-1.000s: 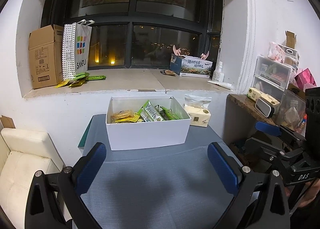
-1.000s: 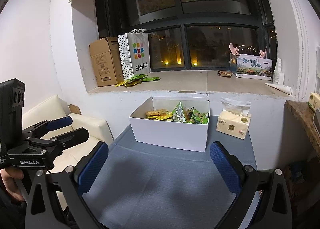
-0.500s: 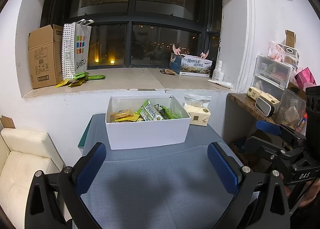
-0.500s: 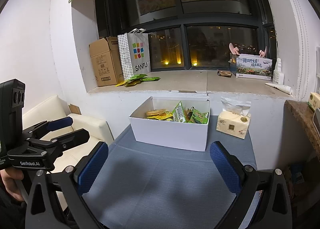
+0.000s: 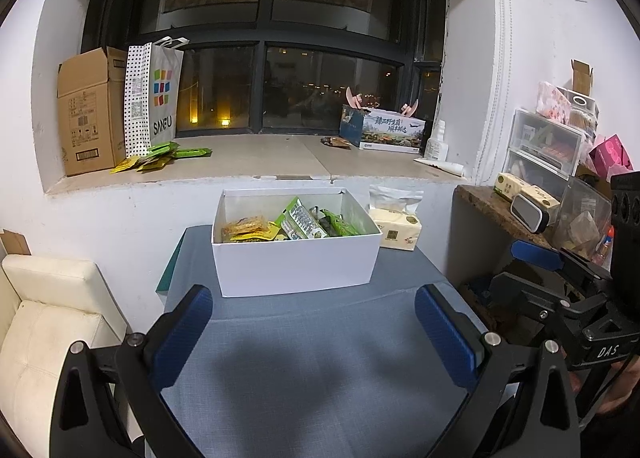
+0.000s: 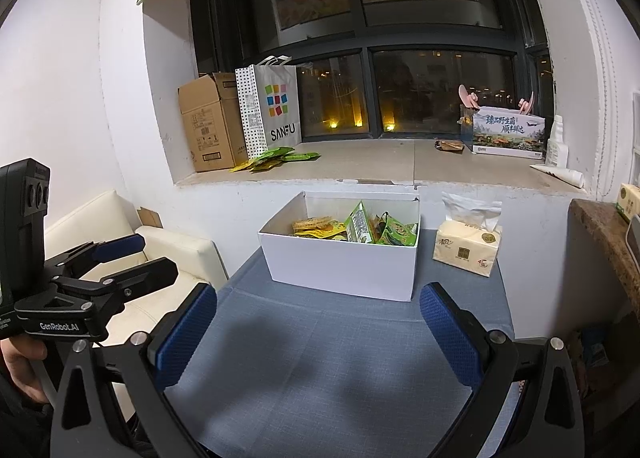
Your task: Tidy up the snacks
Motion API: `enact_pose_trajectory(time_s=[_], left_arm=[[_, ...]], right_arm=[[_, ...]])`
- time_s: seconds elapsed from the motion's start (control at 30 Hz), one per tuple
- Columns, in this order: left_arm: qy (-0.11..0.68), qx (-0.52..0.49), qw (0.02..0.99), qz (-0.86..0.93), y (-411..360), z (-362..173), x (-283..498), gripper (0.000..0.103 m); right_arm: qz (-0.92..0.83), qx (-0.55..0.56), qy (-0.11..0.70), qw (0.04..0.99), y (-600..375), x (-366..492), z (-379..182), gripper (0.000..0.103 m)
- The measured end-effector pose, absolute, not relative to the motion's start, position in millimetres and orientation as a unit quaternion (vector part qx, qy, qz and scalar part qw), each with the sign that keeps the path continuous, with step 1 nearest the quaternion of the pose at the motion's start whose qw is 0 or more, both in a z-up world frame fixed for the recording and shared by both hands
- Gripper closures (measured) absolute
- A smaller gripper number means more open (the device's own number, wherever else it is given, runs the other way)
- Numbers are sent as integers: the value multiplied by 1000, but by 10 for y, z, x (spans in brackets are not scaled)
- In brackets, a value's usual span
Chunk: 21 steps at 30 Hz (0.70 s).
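A white box (image 5: 296, 264) stands at the back of the blue-grey table (image 5: 320, 358). It holds several yellow and green snack packets (image 5: 298, 222). The box also shows in the right wrist view (image 6: 340, 266). More green and yellow packets (image 5: 160, 156) lie on the window sill by the paper bag. My left gripper (image 5: 316, 332) is open and empty, in front of the box. My right gripper (image 6: 320, 334) is open and empty, also short of the box. Each gripper shows in the other's view, the right one (image 5: 560, 282) and the left one (image 6: 112, 262).
A tissue pack (image 5: 394, 232) sits right of the box. On the sill stand a cardboard box (image 5: 86, 110), a SANFU bag (image 5: 154, 98) and a printed carton (image 5: 384, 132). A cream seat (image 5: 44, 322) is at the left, a cluttered shelf (image 5: 532, 202) at the right.
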<state>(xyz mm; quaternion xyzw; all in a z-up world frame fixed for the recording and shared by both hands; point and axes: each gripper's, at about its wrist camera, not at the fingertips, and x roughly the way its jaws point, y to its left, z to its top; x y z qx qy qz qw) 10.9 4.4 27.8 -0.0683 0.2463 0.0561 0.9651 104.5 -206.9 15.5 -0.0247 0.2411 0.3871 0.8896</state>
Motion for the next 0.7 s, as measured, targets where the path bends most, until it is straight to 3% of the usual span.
enact_pose_trajectory(time_s=[0.7], left_arm=[[251,-70,964,53,25,260,114,0]], right_arm=[[389,-25,247,887,-2058,1058,124,0]])
